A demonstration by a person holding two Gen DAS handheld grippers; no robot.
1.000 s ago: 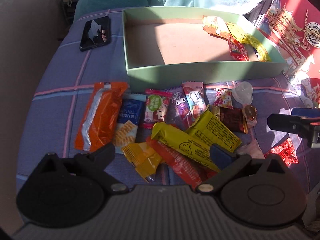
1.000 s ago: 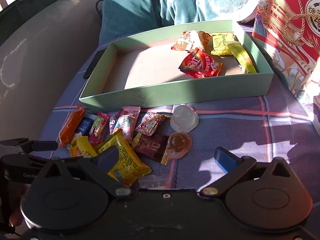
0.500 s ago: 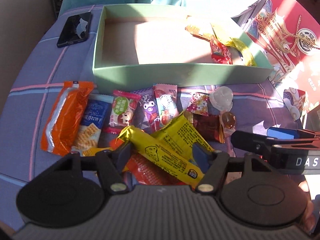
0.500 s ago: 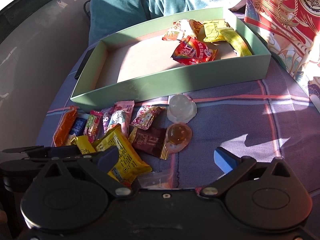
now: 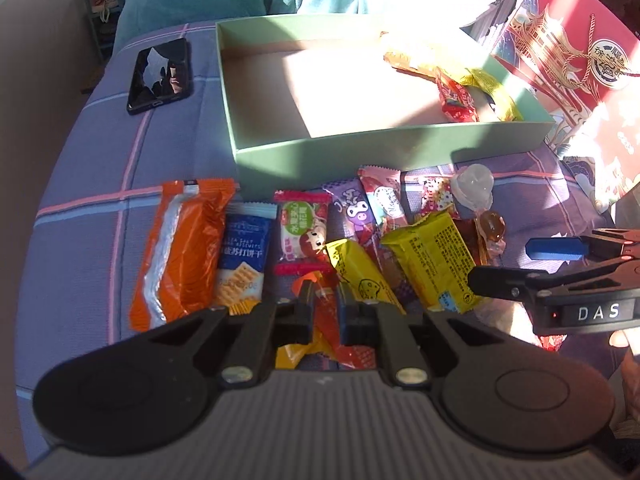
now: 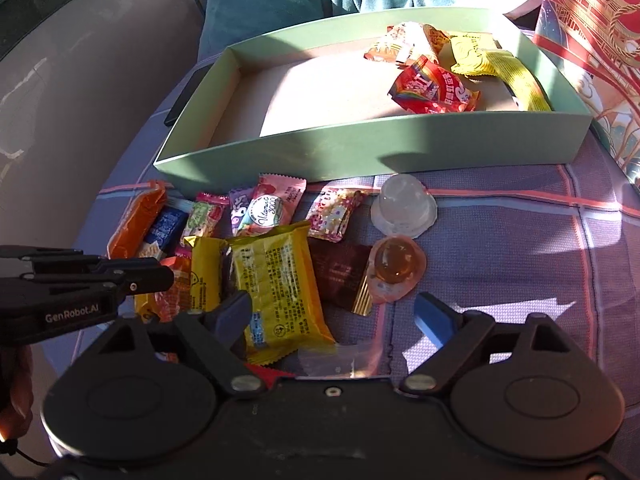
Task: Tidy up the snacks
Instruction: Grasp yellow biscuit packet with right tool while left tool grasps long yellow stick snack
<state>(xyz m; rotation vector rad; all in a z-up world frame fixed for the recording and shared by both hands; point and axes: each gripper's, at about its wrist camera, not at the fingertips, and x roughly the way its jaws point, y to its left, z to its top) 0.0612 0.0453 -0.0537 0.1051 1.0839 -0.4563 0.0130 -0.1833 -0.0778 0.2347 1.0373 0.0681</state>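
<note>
A pile of wrapped snacks lies on the purple cloth in front of a green box (image 5: 384, 148) (image 6: 360, 148). My left gripper (image 5: 325, 316) has closed on a red-orange wrapped snack (image 5: 332, 320) at the near edge of the pile, beside a narrow yellow pack (image 5: 360, 280). My right gripper (image 6: 332, 316) is open, its jaws astride a large yellow pack (image 6: 280, 284) and a clear wrapper. It also shows in the left wrist view (image 5: 532, 264). Several snacks lie in the box's right end, among them a red pack (image 6: 436, 88).
A black phone (image 5: 160, 74) lies left of the box. A red decorated bag (image 5: 580, 60) stands at the right. An orange pack (image 5: 180, 248), a blue cracker pack (image 5: 244, 256), two jelly cups (image 6: 404, 204) and a brown pack (image 6: 340, 276) lie in the pile.
My left gripper has closed from wide open onto the red-orange snack. My right gripper has moved closer to the pile and stayed open.
</note>
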